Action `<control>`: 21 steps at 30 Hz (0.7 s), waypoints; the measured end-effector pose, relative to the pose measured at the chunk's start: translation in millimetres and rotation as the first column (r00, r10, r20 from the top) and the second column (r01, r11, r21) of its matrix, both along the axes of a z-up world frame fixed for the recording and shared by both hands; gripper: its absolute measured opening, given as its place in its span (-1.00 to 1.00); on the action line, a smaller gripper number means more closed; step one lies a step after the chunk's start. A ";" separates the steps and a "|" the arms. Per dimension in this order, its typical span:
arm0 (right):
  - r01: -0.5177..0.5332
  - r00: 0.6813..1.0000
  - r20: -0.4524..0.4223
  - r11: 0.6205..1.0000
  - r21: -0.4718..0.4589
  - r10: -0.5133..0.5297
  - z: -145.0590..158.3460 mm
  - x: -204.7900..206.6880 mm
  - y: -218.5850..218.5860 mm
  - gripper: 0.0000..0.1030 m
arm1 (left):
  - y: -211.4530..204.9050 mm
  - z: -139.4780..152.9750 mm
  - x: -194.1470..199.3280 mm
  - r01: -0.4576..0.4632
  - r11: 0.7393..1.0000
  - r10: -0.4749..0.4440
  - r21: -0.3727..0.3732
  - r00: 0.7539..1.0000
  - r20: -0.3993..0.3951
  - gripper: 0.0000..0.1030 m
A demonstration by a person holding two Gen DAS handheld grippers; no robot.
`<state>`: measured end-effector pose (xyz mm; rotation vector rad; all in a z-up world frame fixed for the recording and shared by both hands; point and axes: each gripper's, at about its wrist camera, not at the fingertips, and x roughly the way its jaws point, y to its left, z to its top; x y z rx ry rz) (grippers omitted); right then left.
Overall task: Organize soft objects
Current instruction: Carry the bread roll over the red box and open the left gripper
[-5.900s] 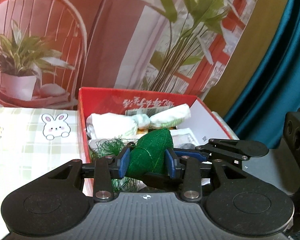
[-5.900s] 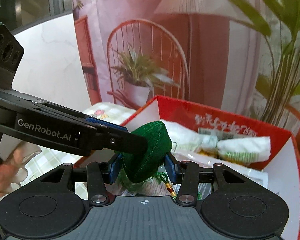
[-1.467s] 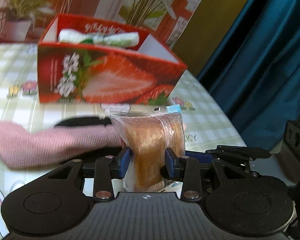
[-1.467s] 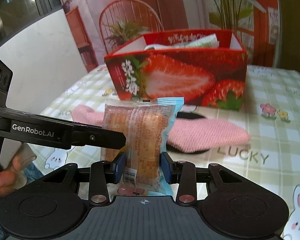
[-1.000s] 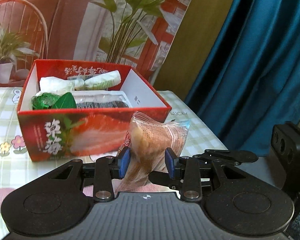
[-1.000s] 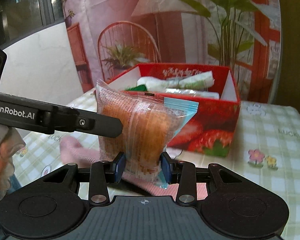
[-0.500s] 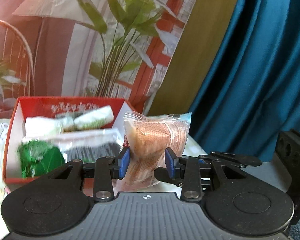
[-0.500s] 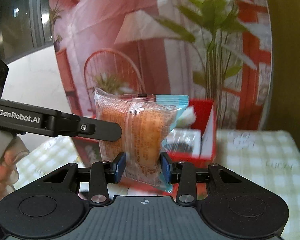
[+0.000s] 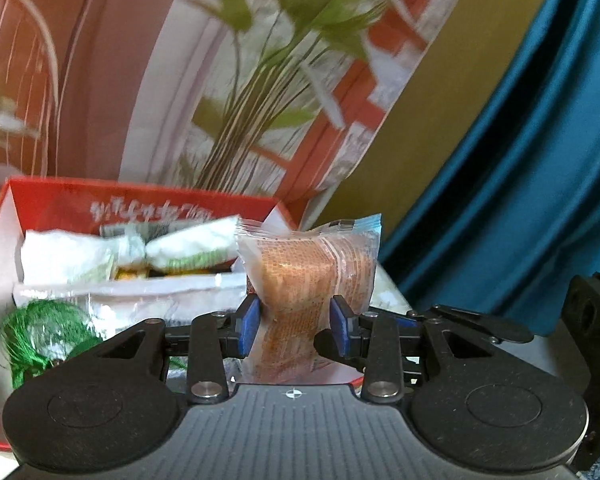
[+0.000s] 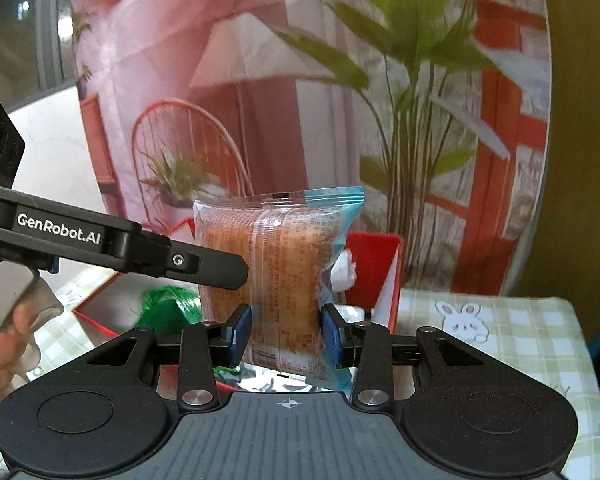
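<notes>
A clear-wrapped bread packet [image 9: 308,276] with a blue edge is pinched from both sides. My left gripper [image 9: 294,326] is shut on its waist, and my right gripper [image 10: 286,338] is shut on the same bread packet [image 10: 276,248]. It hangs upright over the near right part of the open red strawberry box [image 9: 140,204]. Inside the box lie white soft packs [image 9: 68,258], a clear flat bag [image 9: 132,296] and a green tasselled pouch [image 9: 40,328]. The right wrist view shows the left gripper's finger [image 10: 188,260] against the packet, with the pouch [image 10: 168,308] and box wall [image 10: 374,256] behind.
A checked tablecloth with rabbit prints [image 10: 500,332] covers the table to the right of the box. A printed backdrop with a plant [image 9: 260,80] stands close behind it, and a blue curtain [image 9: 520,160] hangs at the right. A person's hand [image 10: 0,356] grips the left handle.
Both grippers have carried the bread packet forward to the box. The box now sits close beneath and its inside fills the lower left view. The grip is unchanged.
</notes>
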<state>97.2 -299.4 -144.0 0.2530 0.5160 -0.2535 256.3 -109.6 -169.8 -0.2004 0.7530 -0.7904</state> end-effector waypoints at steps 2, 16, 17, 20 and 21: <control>0.002 1.000 -0.025 1.000 0.016 -0.002 -7.5 6.3 -2.8 -0.32 | -0.9 -9.1 6.5 -0.002 1.000 0.002 0.010 1.000 -0.030 -0.24; 0.028 0.988 -0.150 0.998 0.053 -0.020 -38.4 26.7 -6.7 -0.33 | -6.7 -41.6 25.8 -0.018 0.999 0.023 0.032 0.991 -0.135 -0.19; 0.034 0.988 -0.153 0.999 0.042 -0.027 -38.1 26.4 -6.1 -0.33 | -7.0 -40.3 25.2 -0.020 0.999 0.025 0.038 0.991 -0.130 -0.15; 0.056 0.982 -0.174 0.996 -0.071 -0.067 -36.5 25.8 3.2 -0.31 | -4.9 -32.4 18.2 -0.024 0.998 0.029 0.060 0.996 -0.085 0.14; 0.057 0.982 -0.173 0.994 -0.089 -0.072 -35.5 24.0 5.9 -0.31 | -3.8 -29.2 15.4 -0.028 0.997 0.033 0.072 0.997 -0.066 0.18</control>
